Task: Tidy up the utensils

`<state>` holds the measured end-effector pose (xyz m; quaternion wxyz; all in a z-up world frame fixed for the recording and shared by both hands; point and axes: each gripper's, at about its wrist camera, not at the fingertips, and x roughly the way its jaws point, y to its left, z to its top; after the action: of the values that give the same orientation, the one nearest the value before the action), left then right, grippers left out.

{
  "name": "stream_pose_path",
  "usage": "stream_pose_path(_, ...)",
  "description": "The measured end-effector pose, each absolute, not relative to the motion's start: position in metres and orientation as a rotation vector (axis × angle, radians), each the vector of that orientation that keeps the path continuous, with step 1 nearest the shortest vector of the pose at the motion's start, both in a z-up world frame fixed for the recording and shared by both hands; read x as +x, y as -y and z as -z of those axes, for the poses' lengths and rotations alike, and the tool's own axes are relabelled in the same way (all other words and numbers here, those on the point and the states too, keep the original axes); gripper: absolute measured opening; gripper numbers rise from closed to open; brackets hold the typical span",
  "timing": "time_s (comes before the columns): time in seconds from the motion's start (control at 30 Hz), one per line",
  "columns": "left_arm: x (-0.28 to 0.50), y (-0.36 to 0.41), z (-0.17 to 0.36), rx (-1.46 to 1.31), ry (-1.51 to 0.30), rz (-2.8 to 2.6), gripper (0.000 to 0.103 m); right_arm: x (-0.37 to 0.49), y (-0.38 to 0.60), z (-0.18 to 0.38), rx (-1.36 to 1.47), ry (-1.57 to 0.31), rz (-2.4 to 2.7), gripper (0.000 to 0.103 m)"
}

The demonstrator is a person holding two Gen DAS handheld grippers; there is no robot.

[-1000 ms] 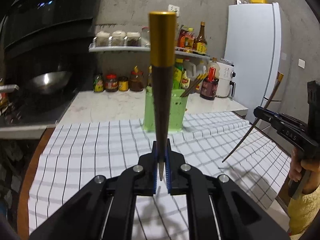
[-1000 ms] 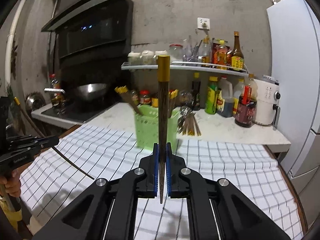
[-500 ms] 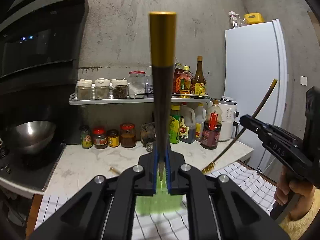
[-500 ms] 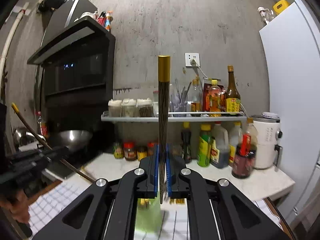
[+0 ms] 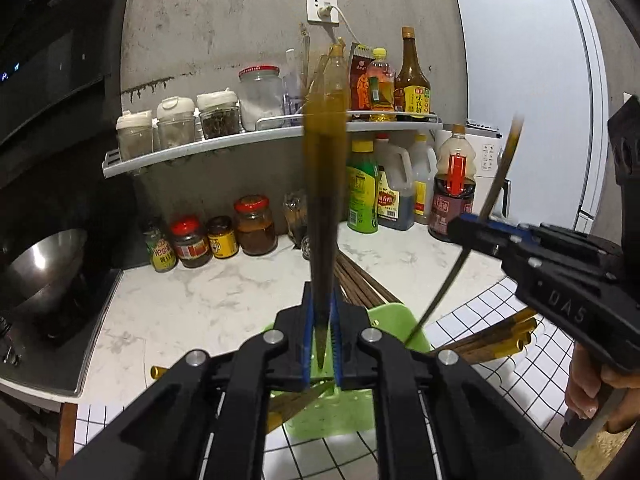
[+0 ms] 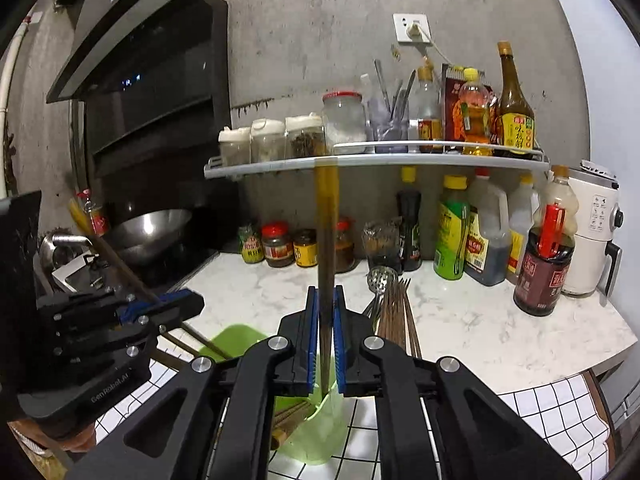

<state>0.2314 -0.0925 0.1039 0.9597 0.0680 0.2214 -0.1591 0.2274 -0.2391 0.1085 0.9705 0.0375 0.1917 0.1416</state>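
Note:
My left gripper [image 5: 322, 340] is shut on a dark chopstick [image 5: 322, 208] with a gold top, held upright above the green utensil holder [image 5: 340, 412]. My right gripper [image 6: 324, 344] is shut on a matching chopstick [image 6: 326, 264], its tip over the same green holder [image 6: 316, 428]. Each gripper shows in the other's view: the right one [image 5: 472, 232] at the right, the left one [image 6: 176, 304] at the left, both leaning their chopsticks toward the holder. Several gold-tipped chopsticks [image 5: 492, 340] lie in the holder.
Loose chopsticks and a slotted spoon [image 6: 394, 312] lie on the marble counter [image 6: 480, 328] behind the holder. Jars and bottles [image 6: 452, 232] line the wall under a shelf [image 6: 360, 160]. A wok [image 6: 148, 232] sits on the stove at left. A checked cloth [image 5: 500, 380] covers the table.
Both grippers have moved forward and now sit over the green holder, chopstick tips pointing into it. The view has dropped back toward the counter since half a second ago.

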Motion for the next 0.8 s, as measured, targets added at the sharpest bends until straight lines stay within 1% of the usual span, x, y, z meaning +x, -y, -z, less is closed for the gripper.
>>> stream_pose_path(0.03,0.231,0.091,-0.106,0.131,-0.446,0.322,0.037,0.227,0.240,-0.110,0.076,-0.386,-0.287,0.015)
stream_pose_path(0.07,0.229,0.089,-0.108,0.123,-0.433,0.317,0.049,0.223,0.241,-0.113,0.078,-0.375,-0.283,0.025)
stream_pose_path(0.1,0.223,0.086,-0.113,0.117,-0.406,0.312,0.050,0.220,0.242,-0.117,0.078,-0.366,-0.281,0.033)
stream_pose_path(0.23,0.203,0.076,-0.134,0.086,-0.360,0.296,0.050,0.194,0.249,-0.137,0.062,-0.318,-0.257,0.040)
stream_pose_path(0.27,0.197,0.072,-0.138,0.075,-0.355,0.289,0.053,0.185,0.251,-0.142,0.062,-0.308,-0.253,0.043)
stream_pose_path(0.3,0.189,0.069,-0.142,0.068,-0.350,0.277,0.056,0.173,0.254,-0.147,0.061,-0.297,-0.247,0.049)
stream_pose_path(0.33,0.179,0.065,-0.144,0.069,-0.347,0.247,0.061,0.163,0.256,-0.150,0.058,-0.294,-0.241,0.053)
stream_pose_path(0.4,0.161,0.061,-0.142,0.101,-0.352,0.192,0.067,0.137,0.258,-0.152,0.046,-0.299,-0.233,0.070)
stream_pose_path(0.43,0.150,0.059,-0.138,0.117,-0.361,0.176,0.069,0.124,0.257,-0.150,0.036,-0.316,-0.231,0.073)
stream_pose_path(0.47,0.139,0.056,-0.133,0.128,-0.375,0.163,0.073,0.115,0.257,-0.147,0.028,-0.332,-0.230,0.080)
stream_pose_path(0.5,0.128,0.053,-0.126,0.138,-0.396,0.149,0.075,0.101,0.255,-0.141,0.018,-0.355,-0.228,0.084)
stream_pose_path(0.6,0.092,0.043,-0.101,0.140,-0.471,0.109,0.080,0.068,0.249,-0.120,0.005,-0.415,-0.230,0.089)
stream_pose_path(0.67,0.073,0.036,-0.087,0.117,-0.509,0.093,0.087,0.049,0.244,-0.106,0.006,-0.448,-0.227,0.089)
stream_pose_path(0.77,0.048,0.030,-0.068,0.096,-0.553,0.075,0.093,0.020,0.240,-0.086,0.022,-0.487,-0.226,0.095)
stream_pose_path(0.8,0.040,0.029,-0.063,0.101,-0.561,0.067,0.097,0.011,0.239,-0.080,0.031,-0.502,-0.226,0.095)
